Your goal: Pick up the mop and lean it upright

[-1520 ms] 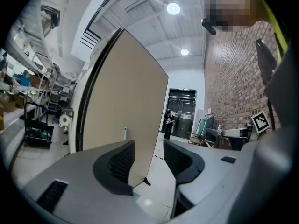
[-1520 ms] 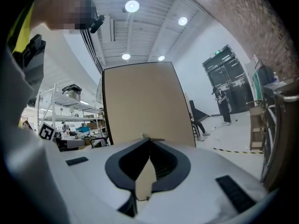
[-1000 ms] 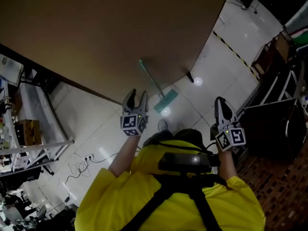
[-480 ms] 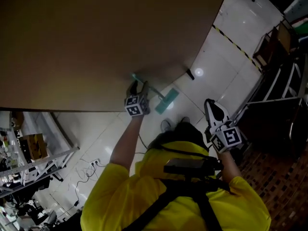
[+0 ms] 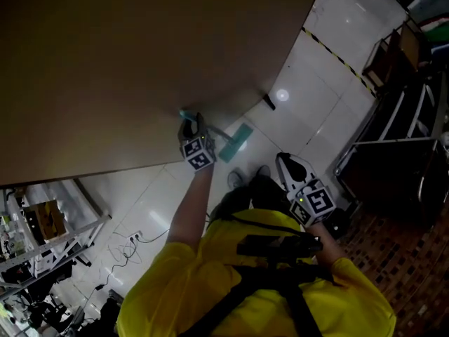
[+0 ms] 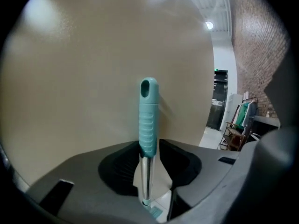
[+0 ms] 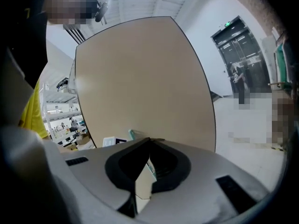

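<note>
The left gripper had just been closing its fingers, and they held the mop at the lower end of its green grip. The mop leaned against the brown wall, with its head on the white floor. The right gripper was apart from it, fingers together and empty.

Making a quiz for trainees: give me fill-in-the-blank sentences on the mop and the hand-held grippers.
1. The grip of the mop is ___ in colour.
2. The hand-held gripper with the mop handle between its jaws is the ___ one.
3. The right hand-held gripper holds ___.
Missing: teal; left; nothing.
The left jaws have just been closing on the handle.
</note>
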A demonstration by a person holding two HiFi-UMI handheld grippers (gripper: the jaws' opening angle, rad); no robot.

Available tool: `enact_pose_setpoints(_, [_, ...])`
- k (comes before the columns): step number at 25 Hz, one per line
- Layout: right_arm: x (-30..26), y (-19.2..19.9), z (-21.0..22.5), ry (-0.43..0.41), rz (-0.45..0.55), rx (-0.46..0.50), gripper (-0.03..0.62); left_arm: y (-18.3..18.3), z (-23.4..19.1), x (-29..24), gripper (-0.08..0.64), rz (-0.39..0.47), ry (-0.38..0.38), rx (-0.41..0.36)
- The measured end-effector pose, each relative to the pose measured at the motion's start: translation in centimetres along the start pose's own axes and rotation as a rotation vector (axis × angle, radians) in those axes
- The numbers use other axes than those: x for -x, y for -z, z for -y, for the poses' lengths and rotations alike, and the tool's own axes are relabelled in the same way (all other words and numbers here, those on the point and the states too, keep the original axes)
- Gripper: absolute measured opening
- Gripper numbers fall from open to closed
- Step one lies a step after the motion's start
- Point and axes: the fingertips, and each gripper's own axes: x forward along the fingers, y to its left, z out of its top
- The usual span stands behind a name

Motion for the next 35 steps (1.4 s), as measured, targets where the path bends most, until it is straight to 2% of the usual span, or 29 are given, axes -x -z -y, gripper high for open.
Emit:
enact_pose_setpoints(1, [-0.1, 0.1, -0.2, -0.003, -0.006, 0.001, 0.008, 0.0, -0.1, -0.1, 0.118, -0.005, -0.015, -0.001])
enact_pose_setpoints(4, [-0.2, 0.1, -0.6, -0.006, -0.01, 0.001, 0.008, -0.2, 0.3, -0.2, 0.115, -0.008, -0.002, 0.001])
enact_pose_setpoints(11, [1.1, 0.0, 1.2, 0.055, 0.023, -0.023, 0.008, 0.4, 2.6, 4.9, 0.114, 0.028, 0.131, -0.057])
enact_pose_setpoints(17, [2.1, -1.0, 3.1, 0.12, 0.066, -0.017, 0.008, -1.0, 6.1, 12.1, 0.116, 0.036, 0.293, -0.102])
enact_pose_setpoints(20, [2.7, -2.1, 3.9, 0.148, 0.1, -0.017, 0.008, -4.5, 7.5, 14.9, 0.118, 0.094, 0.361, -0.122])
enact_pose_setpoints(26, [3.5, -4.0, 4.5, 0.179, 0.166, -0.02, 0.008, -16.6, 9.0, 20.8, 0.117, 0.283, 0.483, -0.125])
enact_pose_setpoints(29, [3.5, -4.4, 4.3, 0.179, 0.185, -0.026, 0.008, -21.4, 8.9, 23.1, 0.115, 0.351, 0.525, -0.136])
enact_pose_setpoints(32, [3.8, -4.5, 4.3, 0.181, 0.189, -0.018, 0.008, -23.4, 9.1, 24.5, 0.114, 0.376, 0.546, -0.136])
enact_pose_setpoints(35, [3.7, -5.0, 4.3, 0.181, 0.197, -0.018, 0.008, -23.7, 9.5, 25.1, 0.114, 0.377, 0.564, -0.14])
